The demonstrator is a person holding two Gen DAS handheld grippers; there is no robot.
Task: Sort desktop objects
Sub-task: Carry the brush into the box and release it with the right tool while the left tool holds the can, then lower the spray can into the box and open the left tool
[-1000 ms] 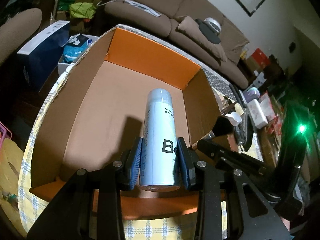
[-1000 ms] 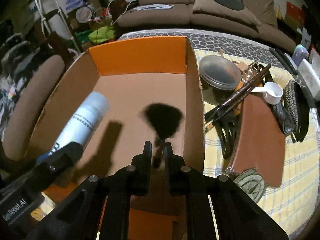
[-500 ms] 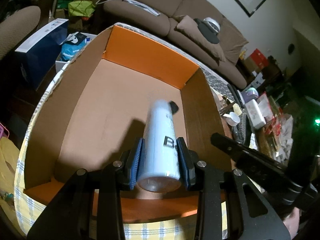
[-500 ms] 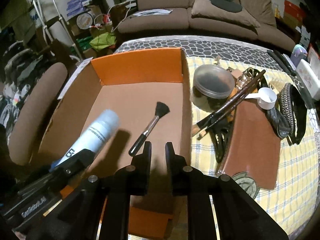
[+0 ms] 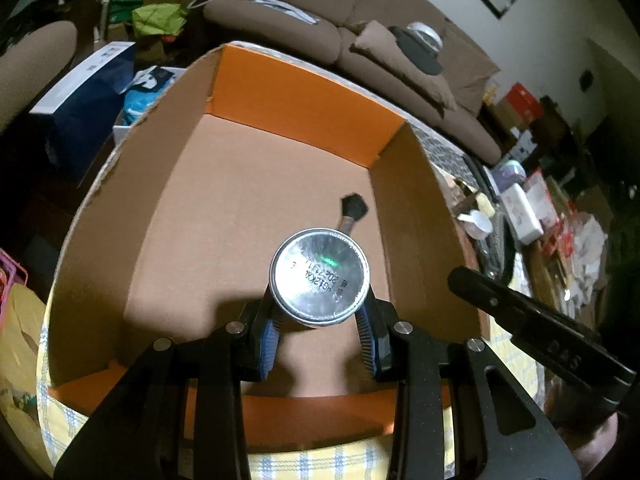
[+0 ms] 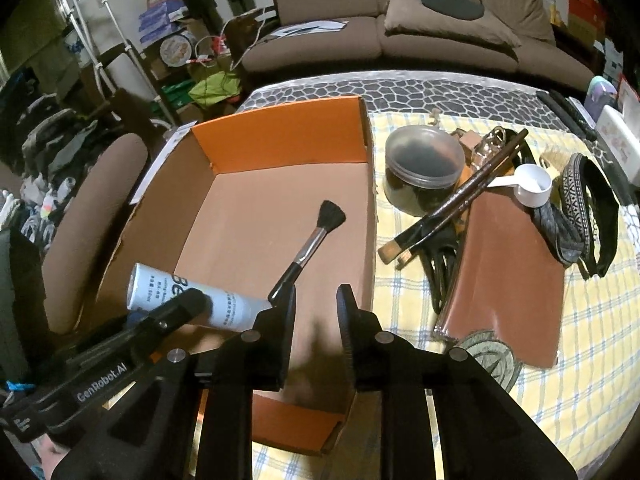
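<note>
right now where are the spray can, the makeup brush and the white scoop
spray can (image 5: 319, 277) left wrist view, on its metal base
makeup brush (image 6: 331, 215) right wrist view, on its black bristles
white scoop (image 6: 534, 183) right wrist view, on its bowl

My left claw (image 5: 319, 312) clamped tight, blue pads (image 5: 267, 336) pressed on both sides of load, pointed steeply down. My right claw (image 6: 317, 312) parted, nothing between fingers (image 6: 285, 316) (slim gap), angled forward and down. Left claw crosses low under right's view.
</note>
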